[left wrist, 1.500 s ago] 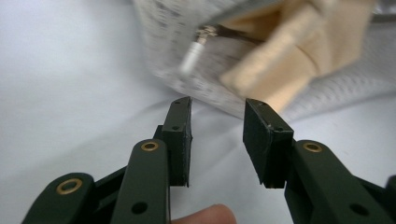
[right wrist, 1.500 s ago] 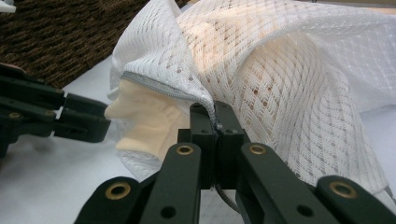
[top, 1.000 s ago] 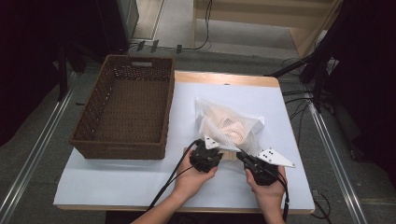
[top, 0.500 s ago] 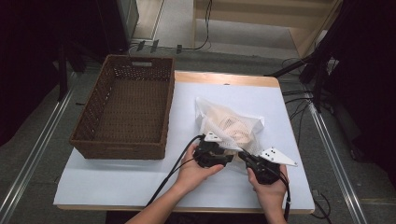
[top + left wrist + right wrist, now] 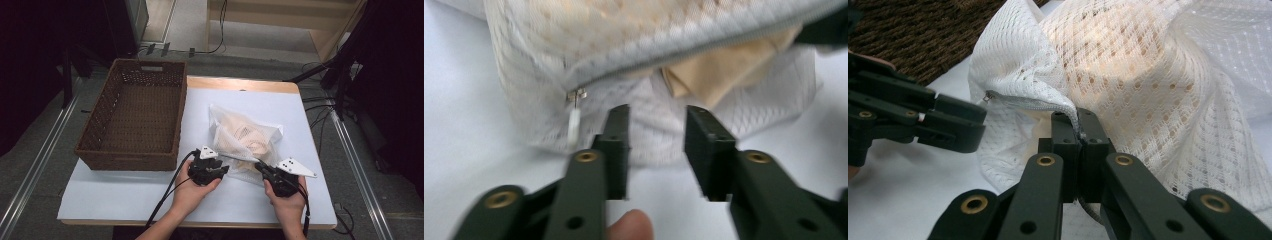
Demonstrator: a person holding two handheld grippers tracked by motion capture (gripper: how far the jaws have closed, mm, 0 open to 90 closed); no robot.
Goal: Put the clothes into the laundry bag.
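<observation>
Pinching the zipper edge of the white mesh laundry bag [image 5: 1128,75] on the table, the right gripper [image 5: 1079,131] stays clamped; the left gripper [image 5: 655,131], jaws just narrowing yet apart, faces the zipper pull [image 5: 574,117].

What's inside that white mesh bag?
Peach-coloured cloth shows through the mesh bag and at its open zip. Most of it is bunched and covered, so its kind stays unclear.
</observation>
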